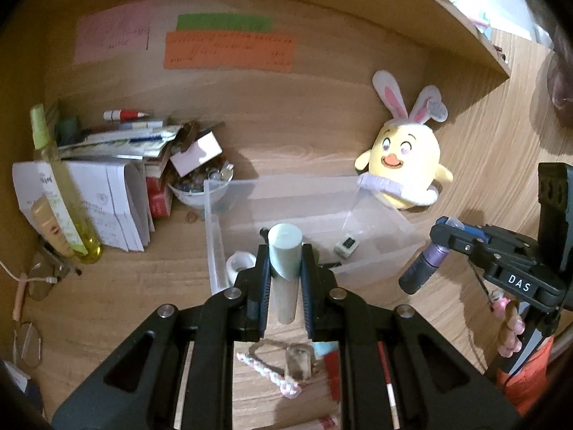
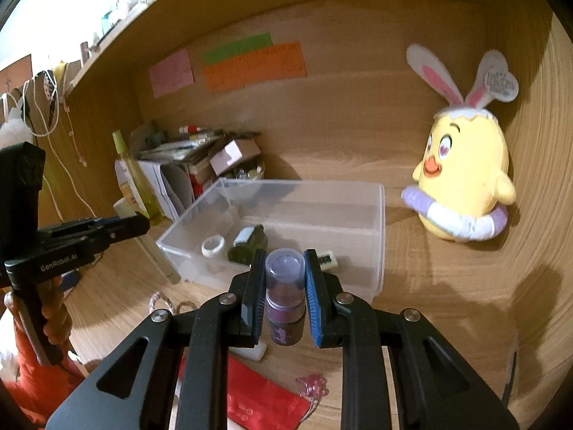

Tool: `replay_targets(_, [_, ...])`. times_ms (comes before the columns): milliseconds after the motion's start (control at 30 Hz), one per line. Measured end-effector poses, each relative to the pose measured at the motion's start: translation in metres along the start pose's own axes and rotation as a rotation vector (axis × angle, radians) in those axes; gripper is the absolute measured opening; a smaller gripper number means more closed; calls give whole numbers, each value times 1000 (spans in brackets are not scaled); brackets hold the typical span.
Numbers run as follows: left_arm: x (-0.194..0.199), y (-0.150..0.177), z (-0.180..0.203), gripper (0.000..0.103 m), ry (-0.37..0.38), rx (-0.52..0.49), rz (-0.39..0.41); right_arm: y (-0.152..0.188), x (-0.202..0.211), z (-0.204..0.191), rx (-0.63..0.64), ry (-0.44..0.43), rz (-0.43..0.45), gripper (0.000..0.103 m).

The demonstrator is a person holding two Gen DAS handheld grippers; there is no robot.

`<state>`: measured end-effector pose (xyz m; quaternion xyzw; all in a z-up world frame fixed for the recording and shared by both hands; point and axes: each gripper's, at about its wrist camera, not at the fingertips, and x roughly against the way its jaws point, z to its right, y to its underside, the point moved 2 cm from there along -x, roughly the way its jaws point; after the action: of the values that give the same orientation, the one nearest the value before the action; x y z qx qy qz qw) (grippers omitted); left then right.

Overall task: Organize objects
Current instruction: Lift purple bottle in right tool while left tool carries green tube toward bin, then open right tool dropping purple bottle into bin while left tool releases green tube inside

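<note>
My left gripper is shut on a pale green-capped tube, held above the near edge of a clear plastic bin. My right gripper is shut on a small purple bottle just in front of the same bin; it also shows at the right of the left wrist view. Inside the bin lie a white tape roll, a dark green item and a small white block.
A yellow chick plush with bunny ears sits right of the bin. At the left stand a book pile, a yellow spray bottle and a bowl of small items. A red pouch and a pink cord lie near me.
</note>
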<state>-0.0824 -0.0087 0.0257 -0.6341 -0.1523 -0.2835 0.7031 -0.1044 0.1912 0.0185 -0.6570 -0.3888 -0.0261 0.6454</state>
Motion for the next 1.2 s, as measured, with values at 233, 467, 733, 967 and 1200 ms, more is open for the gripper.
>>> replay_targets(233, [2, -18, 3, 15, 12, 3, 37, -18, 5, 0, 9, -3, 49, 18])
replay_targets(467, [-2, -33, 3, 15, 8, 7, 58, -38, 8, 4, 22, 12, 101, 18])
replay_targets(733, [-28, -35, -7, 15, -13, 26, 23, -46, -10, 18, 28, 69, 91, 18])
replay_targets(967, [-57, -26, -14, 15, -6, 37, -47, -35, -38, 28, 51, 134, 22, 18])
replay_targets(1200, [-81, -16, -18, 15, 42, 64, -122, -25, -60, 33, 98, 218, -35, 18])
